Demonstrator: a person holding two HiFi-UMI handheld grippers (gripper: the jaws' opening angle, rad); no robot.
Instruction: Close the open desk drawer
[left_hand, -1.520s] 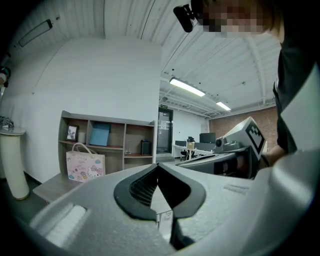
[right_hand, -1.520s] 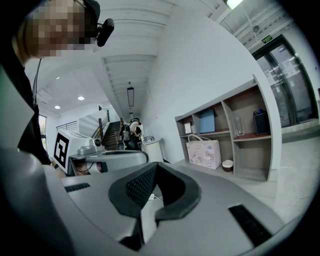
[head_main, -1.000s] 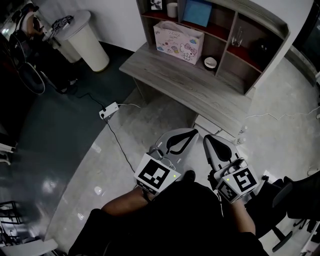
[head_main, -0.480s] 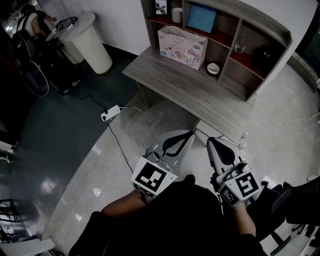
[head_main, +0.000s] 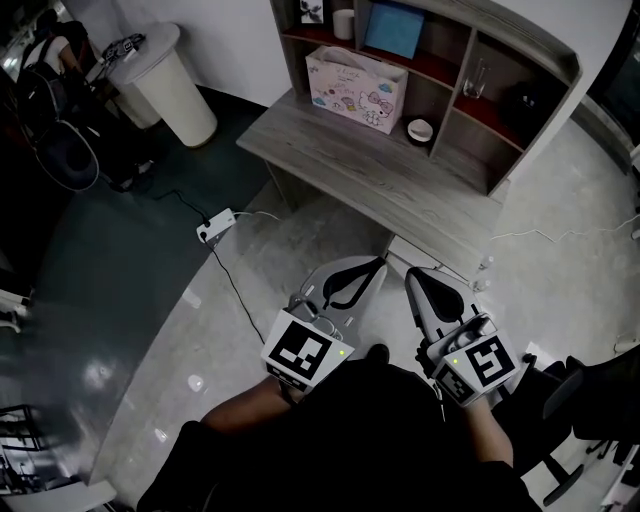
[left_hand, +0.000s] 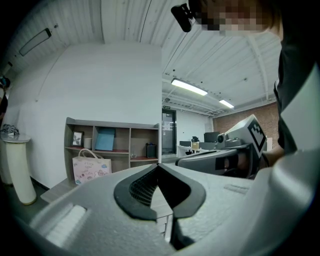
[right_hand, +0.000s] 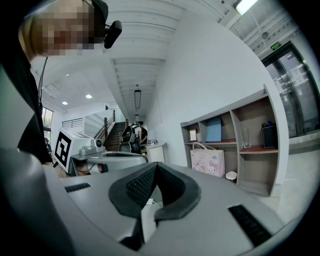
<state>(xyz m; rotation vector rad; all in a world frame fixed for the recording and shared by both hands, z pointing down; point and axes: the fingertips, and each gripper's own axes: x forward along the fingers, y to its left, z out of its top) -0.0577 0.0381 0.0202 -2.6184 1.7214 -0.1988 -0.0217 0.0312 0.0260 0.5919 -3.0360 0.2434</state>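
Head view: left claw (head_main: 378, 264) and right claw (head_main: 412, 276) are side by side over the floor, both aimed at the counter (head_main: 380, 170). The drawer (head_main: 432, 258) sticks out under the counter's near edge, near the right claw's tip.
Left gripper view: jaws pressed together, nothing held; gift bag (left_hand: 91, 166) on the counter.
Right gripper view: jaws together, nothing held.

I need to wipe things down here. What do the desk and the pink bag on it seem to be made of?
Desk: likely wood or wood-look laminate, matte grey-brown; grain streaks run along the top. Pink bag: probably paper, smooth printed finish; flat stiff sides with cartoon prints.
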